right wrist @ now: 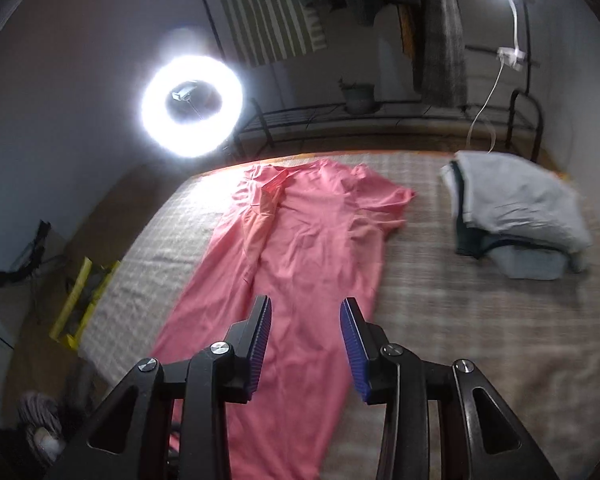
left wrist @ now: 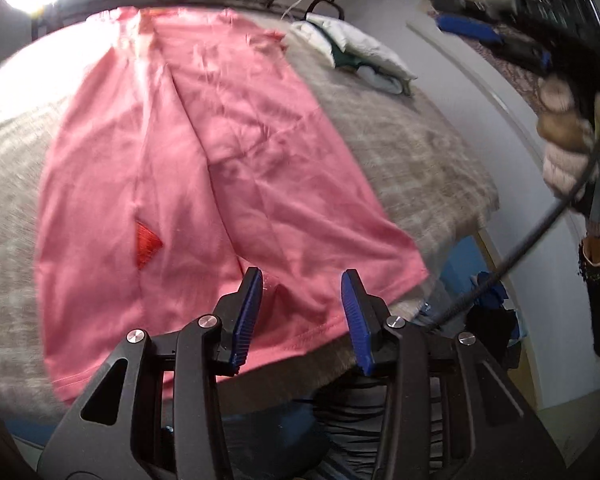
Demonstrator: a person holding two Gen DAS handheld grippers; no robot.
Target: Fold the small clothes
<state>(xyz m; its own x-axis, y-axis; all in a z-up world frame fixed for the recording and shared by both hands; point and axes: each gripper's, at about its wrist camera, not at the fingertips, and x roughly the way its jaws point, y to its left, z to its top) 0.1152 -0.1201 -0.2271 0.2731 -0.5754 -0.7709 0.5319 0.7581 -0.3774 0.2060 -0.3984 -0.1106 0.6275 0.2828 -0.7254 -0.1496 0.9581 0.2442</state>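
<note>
The long pink cotton shirt (right wrist: 300, 264) lies flat on the checked grey bed (right wrist: 460, 320), long axis running from lower centre to upper centre. Left gripper (left wrist: 302, 316), fingers apart, hovers nearest its hem; right gripper (right wrist: 305, 344), fingers apart, is higher.

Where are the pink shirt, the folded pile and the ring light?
pink shirt (right wrist: 308, 248), right wrist view, middle of the body
folded pile (right wrist: 516, 208), right wrist view, top grey layer
ring light (right wrist: 156, 96), right wrist view, glowing rim
</note>
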